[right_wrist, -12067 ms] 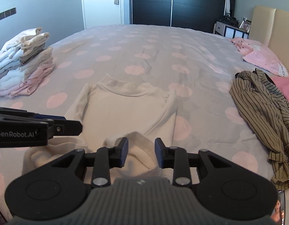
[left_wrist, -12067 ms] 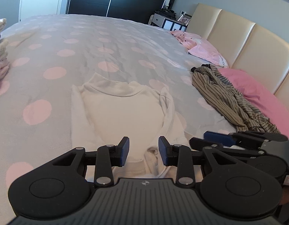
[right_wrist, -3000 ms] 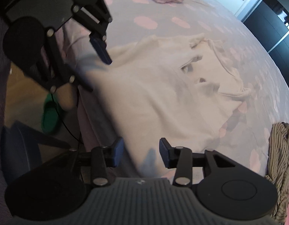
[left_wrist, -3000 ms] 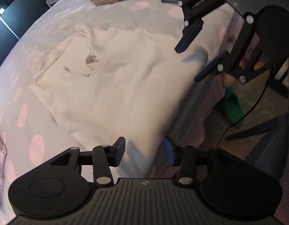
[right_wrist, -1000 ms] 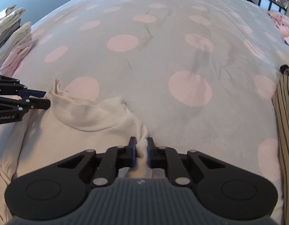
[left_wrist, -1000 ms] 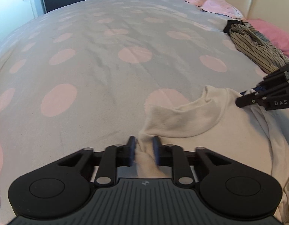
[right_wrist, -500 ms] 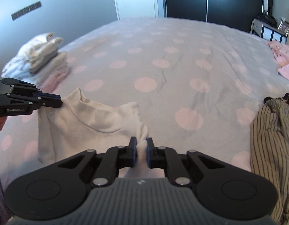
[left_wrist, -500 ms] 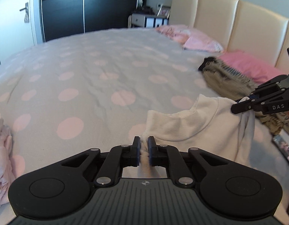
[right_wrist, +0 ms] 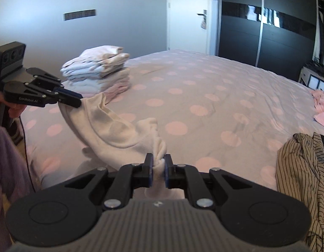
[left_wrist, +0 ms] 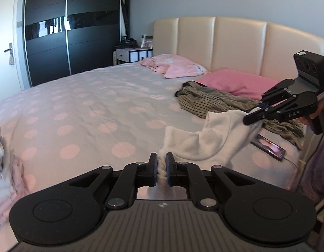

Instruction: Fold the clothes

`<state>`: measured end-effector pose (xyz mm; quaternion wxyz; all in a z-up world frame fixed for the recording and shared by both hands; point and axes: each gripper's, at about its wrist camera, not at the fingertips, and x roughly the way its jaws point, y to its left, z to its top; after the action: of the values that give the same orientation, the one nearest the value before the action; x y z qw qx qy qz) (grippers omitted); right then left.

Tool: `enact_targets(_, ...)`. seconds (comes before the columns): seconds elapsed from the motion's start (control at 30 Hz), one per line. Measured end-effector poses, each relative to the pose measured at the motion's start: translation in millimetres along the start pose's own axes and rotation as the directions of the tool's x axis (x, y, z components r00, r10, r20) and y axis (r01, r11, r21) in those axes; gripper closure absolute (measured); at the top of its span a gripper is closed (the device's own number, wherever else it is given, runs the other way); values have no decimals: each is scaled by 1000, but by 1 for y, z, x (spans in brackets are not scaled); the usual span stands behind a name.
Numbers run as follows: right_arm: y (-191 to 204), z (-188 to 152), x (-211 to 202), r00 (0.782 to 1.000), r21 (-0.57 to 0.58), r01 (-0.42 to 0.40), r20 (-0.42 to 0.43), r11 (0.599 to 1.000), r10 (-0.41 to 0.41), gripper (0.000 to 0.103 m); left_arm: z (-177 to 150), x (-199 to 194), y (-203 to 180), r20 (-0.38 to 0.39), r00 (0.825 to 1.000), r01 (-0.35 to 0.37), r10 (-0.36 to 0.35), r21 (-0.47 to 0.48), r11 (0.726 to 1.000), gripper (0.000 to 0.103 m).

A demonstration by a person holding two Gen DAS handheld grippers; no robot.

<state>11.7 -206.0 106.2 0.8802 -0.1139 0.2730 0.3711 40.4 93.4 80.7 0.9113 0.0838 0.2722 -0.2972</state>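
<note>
A cream turtleneck top (left_wrist: 199, 145) (right_wrist: 111, 130) hangs in the air over the near edge of the bed, stretched between my two grippers by its shoulders. My left gripper (left_wrist: 161, 169) is shut on one shoulder; the same gripper (right_wrist: 74, 100) shows at the left of the right wrist view. My right gripper (right_wrist: 157, 173) is shut on the other shoulder and appears at the right of the left wrist view (left_wrist: 253, 115). The collar sags between them. The lower part of the top is hidden below the grippers.
The bed (left_wrist: 94, 105) has a grey cover with pink dots. A striped brown garment (left_wrist: 214, 103) (right_wrist: 300, 168) lies beside pink pillows (left_wrist: 235, 82). A stack of folded clothes (right_wrist: 99, 71) sits at the bed's left side. A phone (left_wrist: 269, 147) lies near the edge.
Both grippers have risen and pulled back from the bed, lifting the cream top off the cover. The views have tipped up, so the headboard and wardrobe now show.
</note>
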Motion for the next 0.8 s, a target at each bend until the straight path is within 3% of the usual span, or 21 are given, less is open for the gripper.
enact_targets(0.1, 18, -26, -9, 999, -44, -47, -20, 998, 46, 91, -22, -10, -21, -32, 999, 39, -37, 34, 999, 97)
enact_targets(0.23, 38, -57, -3, 993, -109, -89, -85, 990, 80, 91, -51, -8, -47, -129, 988, 92, -79, 99, 991, 97)
enact_targets(0.37, 50, -83, 13, 982, -152, -123, -161, 981, 99, 91, -80, 7, -67, -253, 963, 143, -95, 179, 973, 97)
enact_targets(0.47, 57, -98, 25, 972, -205, -130, -217, 970, 85, 91, -99, 22, -76, -330, 942, 154, -63, 258, 954, 97)
enact_targets(0.6, 58, -107, 29, 962, -212, -151, -255, 966, 94, 86, -120, 29, -80, -394, 918, 173, -43, 299, 938, 98)
enact_targets(0.73, 64, -103, 26, 963, -217, -167, -245, 962, 112, 72, -121, 25, -84, -366, 930, 160, -32, 324, 932, 96)
enact_targets(0.8, 70, -101, 27, 966, -242, -159, -239, 957, 100, 68, -119, 25, -88, -347, 938, 144, -15, 348, 926, 82)
